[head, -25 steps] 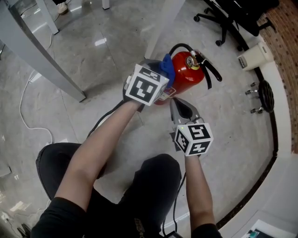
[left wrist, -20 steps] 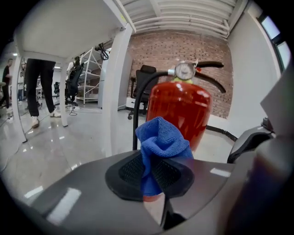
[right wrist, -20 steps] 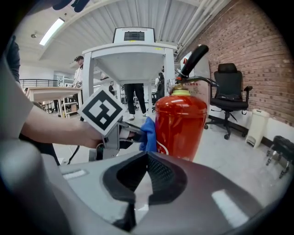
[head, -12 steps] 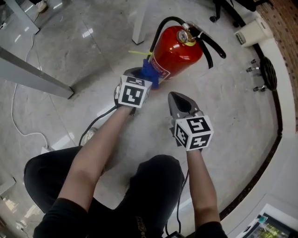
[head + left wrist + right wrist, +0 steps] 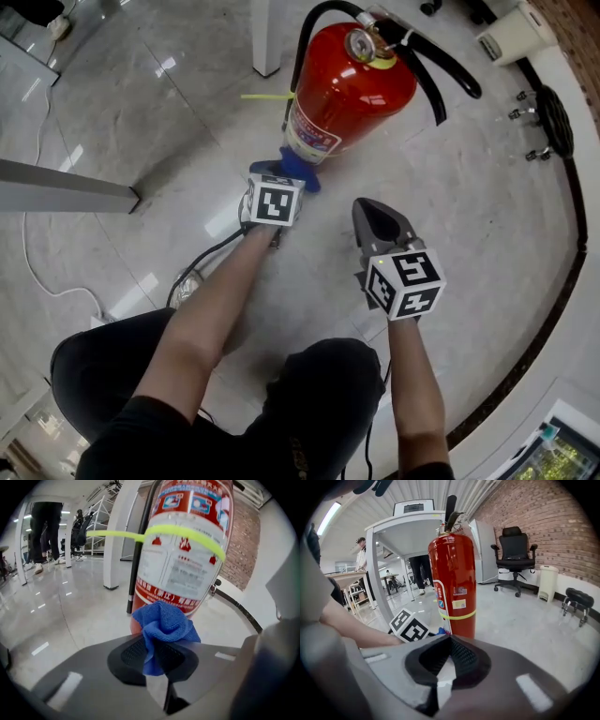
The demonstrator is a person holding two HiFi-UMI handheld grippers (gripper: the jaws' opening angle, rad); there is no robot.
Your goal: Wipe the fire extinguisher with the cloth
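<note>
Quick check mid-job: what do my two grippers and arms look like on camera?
The left gripper and right gripper are grey tapered shells with black textured pads on the jaws. Each carries a white cube with black square markers. A black cable runs from the left one. The sleeves are short and black, and the trousers are black too.

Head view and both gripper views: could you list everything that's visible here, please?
fire extinguisher: one, red, standing on the grey floor
hose: one, black, down the extinguisher's side
band: one, yellow-green, round the extinguisher
cloth: one, blue, at the extinguisher's lower body
desk leg: one, white, behind the extinguisher
office chair: one, black, by the brick wall
bin: one, cream, beside the chair
left gripper: one, grey, shut on the cloth
right gripper: one, grey, shut, empty
forearms: two, bare
</note>
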